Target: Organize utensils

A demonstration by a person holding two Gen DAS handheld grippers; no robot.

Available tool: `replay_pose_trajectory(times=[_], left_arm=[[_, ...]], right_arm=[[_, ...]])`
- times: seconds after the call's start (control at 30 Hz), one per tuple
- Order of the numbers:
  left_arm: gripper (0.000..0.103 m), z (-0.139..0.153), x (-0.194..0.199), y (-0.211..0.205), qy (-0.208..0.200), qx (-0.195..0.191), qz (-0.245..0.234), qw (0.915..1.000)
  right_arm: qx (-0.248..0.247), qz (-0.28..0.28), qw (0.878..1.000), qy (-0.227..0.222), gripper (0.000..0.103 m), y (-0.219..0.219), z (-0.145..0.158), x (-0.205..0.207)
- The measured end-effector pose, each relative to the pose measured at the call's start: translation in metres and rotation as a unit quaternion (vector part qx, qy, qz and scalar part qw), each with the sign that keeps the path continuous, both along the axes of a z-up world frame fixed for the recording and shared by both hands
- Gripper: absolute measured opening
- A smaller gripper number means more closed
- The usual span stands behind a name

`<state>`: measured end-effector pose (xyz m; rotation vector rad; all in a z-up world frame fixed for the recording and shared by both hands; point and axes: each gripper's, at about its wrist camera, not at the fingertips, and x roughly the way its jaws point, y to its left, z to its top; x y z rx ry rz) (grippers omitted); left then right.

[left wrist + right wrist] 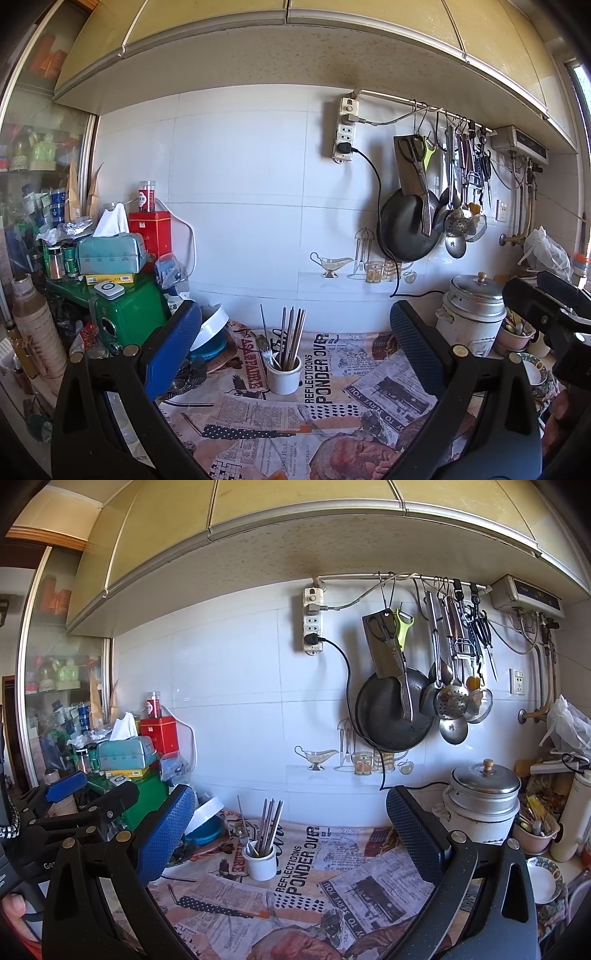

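Observation:
A small white cup stands on the newspaper-print cloth and holds several metal chopsticks and a fork. It also shows in the right wrist view with the chopsticks. My left gripper is open and empty, held back from the cup with its fingers to either side. My right gripper is open and empty, also short of the cup. The right gripper's body shows at the far right of the left wrist view.
A rice cooker stands at the right by the wall. A bowl with more utensils sits right of it. A pan, ladles and knives hang on a rail. A green box, tissue pack and tins crowd the left.

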<state>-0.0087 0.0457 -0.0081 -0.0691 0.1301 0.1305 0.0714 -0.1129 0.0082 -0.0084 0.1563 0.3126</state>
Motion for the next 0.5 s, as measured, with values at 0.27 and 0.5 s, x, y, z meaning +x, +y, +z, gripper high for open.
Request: replay_pose_trajectory(times=[0.27,0.5], left_arm=[[0.102,-0.002,0.007,-0.003,0.003,0.003,-0.002,1.0000],[0.102,-0.006,0.020,-0.001,0.007,0.006,0.006,0.9999]], right_arm=[[-0.001,0.000,1.000,0.002,0.103,0.000,-0.001,0.005],[0.000,0.004,1.000,0.010,0.103,0.002,-0.005,0.021]])
